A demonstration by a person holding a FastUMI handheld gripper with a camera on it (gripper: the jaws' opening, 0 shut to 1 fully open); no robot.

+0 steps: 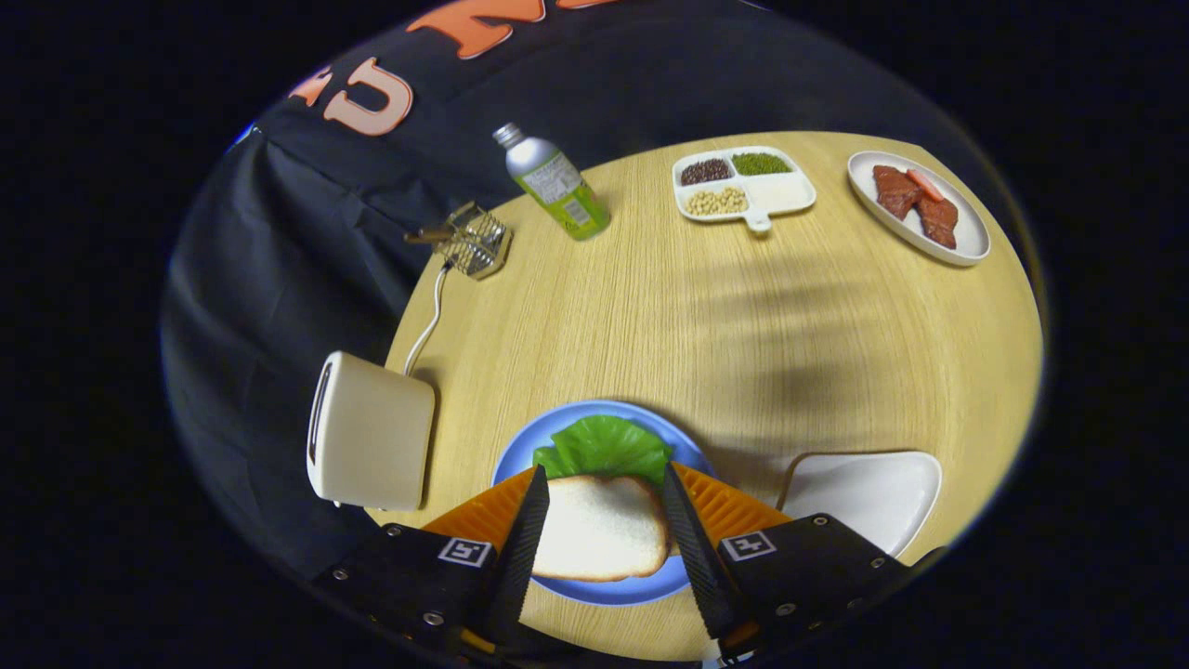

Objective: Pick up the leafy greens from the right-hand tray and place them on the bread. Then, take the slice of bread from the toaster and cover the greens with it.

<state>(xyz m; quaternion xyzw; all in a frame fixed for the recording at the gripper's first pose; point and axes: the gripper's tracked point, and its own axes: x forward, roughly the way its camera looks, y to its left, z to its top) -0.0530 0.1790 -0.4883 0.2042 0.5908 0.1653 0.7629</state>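
Gripper view, one entry per item. Gripper (604, 506): fingers apart, I hold them either side of the bread slice (599, 528); contact not certain, so I cannot say whether it is released. Bread slice: lower centre, lying over the leafy greens (606, 446) on the blue plate (520, 446). Greens: showing beyond the slice, only partly covered. Toaster (370, 444): lower left, slot looks empty. White tray (868, 492): lower right, bare. Risk, my judgement: drawing the fingers back may drag the slice off the greens if a finger catches its crust.
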